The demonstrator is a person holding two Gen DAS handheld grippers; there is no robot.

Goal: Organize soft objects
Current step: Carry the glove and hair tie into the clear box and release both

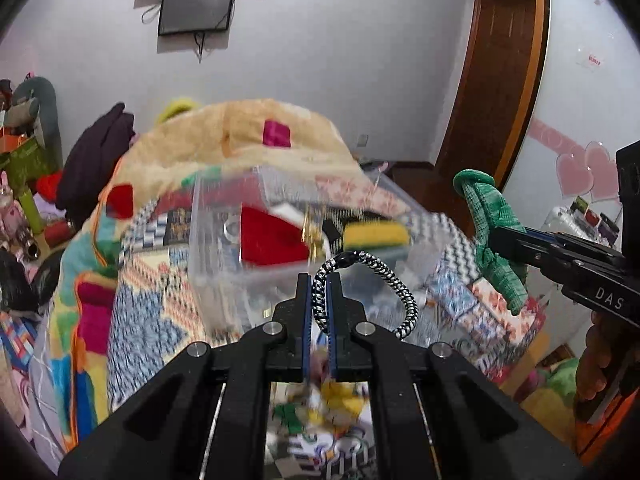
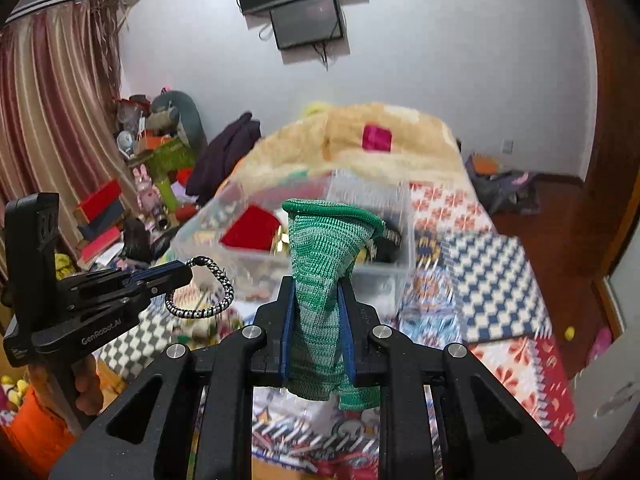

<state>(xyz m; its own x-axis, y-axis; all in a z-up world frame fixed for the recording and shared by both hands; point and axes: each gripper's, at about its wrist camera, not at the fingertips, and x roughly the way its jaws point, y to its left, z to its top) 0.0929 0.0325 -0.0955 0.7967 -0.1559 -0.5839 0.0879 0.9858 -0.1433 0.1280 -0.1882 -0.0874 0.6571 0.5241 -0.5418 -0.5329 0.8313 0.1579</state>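
Observation:
My left gripper (image 1: 319, 280) is shut on a black-and-white braided loop (image 1: 384, 276), held above the bed; both also show in the right wrist view, the gripper (image 2: 188, 270) and the loop (image 2: 208, 300). My right gripper (image 2: 316, 284) is shut on a green knitted cloth (image 2: 320, 264), which also shows in the left wrist view (image 1: 492, 236), held by that gripper (image 1: 494, 236). A clear plastic bin (image 1: 224, 240) sits on the bed ahead of both grippers, also in the right wrist view (image 2: 400, 240). It holds a red cloth (image 1: 272, 240) and a yellow sponge (image 1: 374, 234).
The bed carries a patterned quilt (image 2: 492, 280) and a beige plush blanket (image 1: 192, 144). Boxes and toys (image 2: 152, 168) crowd the floor at the left by the curtain. A wooden door frame (image 1: 496, 80) stands at the right. Screens (image 2: 304, 0) hang on the far wall.

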